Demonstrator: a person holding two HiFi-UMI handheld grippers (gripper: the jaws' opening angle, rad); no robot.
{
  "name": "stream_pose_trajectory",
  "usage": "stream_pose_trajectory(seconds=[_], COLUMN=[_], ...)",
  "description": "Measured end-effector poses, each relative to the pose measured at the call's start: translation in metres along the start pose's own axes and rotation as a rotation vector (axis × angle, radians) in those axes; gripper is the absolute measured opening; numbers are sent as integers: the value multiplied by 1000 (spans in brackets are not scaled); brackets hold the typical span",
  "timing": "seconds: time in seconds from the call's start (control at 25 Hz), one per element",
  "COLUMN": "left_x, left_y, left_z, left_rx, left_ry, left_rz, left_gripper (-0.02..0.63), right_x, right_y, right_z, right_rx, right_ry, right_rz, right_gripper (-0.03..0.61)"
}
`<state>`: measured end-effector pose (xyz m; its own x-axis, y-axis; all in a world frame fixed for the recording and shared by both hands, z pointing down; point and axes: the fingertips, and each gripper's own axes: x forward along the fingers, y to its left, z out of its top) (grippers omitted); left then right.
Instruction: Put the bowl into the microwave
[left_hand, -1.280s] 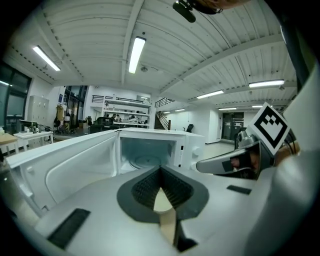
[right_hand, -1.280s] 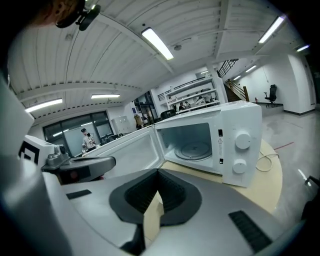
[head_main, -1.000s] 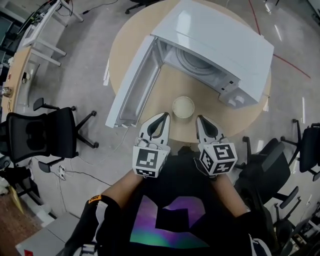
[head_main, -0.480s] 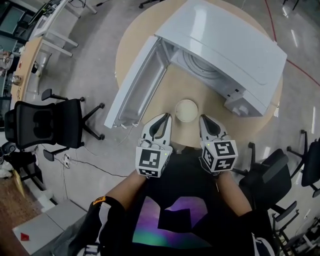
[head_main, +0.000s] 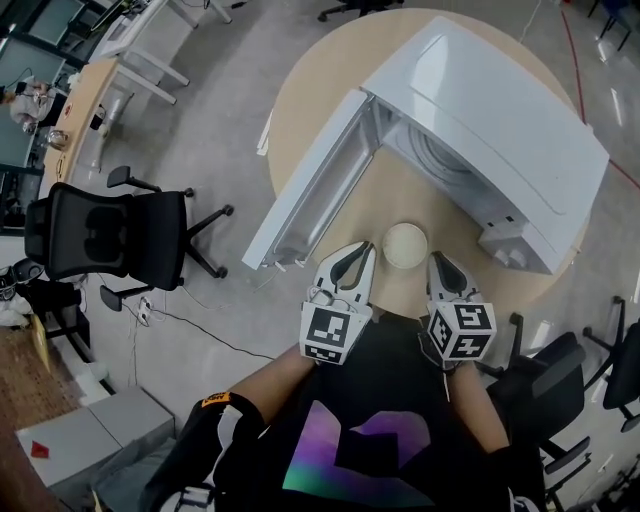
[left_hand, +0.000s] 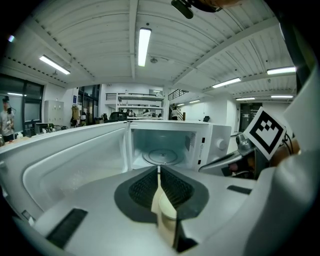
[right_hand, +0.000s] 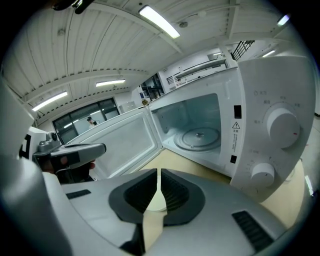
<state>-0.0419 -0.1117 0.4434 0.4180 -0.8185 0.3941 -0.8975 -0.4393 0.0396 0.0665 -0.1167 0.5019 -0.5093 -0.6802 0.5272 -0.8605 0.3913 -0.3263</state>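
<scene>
Both grippers, left (head_main: 366, 250) & right (head_main: 437, 260), sit mid-frame w/ jaws pressed together on nothing, flanking the bowl (head_main: 405, 245) on the table (head_main: 395, 200) below the microwave (head_main: 490, 140), its door (head_main: 310, 190) wide open, prob. ready for loading.

the bowl (head_main: 405, 245) is small, round and cream-coloured. it stands upright, mouth up, and looks empty. it rests on the table (head_main: 310, 110) outside the microwave (head_main: 500, 140), just in front of the open cavity, between the swung-out door (head_main: 315, 190) and the panel with two knobs (right_hand: 282, 130). it touches neither the door nor the microwave. the microwave is a white box standing upright, its door hinged on the side away from the knobs and opened wide. inside it a round glass turntable (right_hand: 200, 138) lies flat on the cavity floor with nothing on it.
</scene>
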Motion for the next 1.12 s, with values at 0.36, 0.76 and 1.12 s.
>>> stream_pose_trajectory(seconds=[0.36, 0.76, 1.12], left_x=[16, 36, 48], left_y=[12, 17, 23], left_z=[-13, -27, -37], left_rx=[24, 35, 28], left_ry=[31, 59, 90], left_rz=[-10, 4, 18], left_gripper=[45, 46, 46], right_x=[25, 43, 55], right_y=[-19, -36, -41], right_z=[-16, -41, -48], right_rx=[38, 103, 126], right_ry=[66, 140, 172], right_rz=[-59, -63, -49], right_gripper=[18, 18, 20])
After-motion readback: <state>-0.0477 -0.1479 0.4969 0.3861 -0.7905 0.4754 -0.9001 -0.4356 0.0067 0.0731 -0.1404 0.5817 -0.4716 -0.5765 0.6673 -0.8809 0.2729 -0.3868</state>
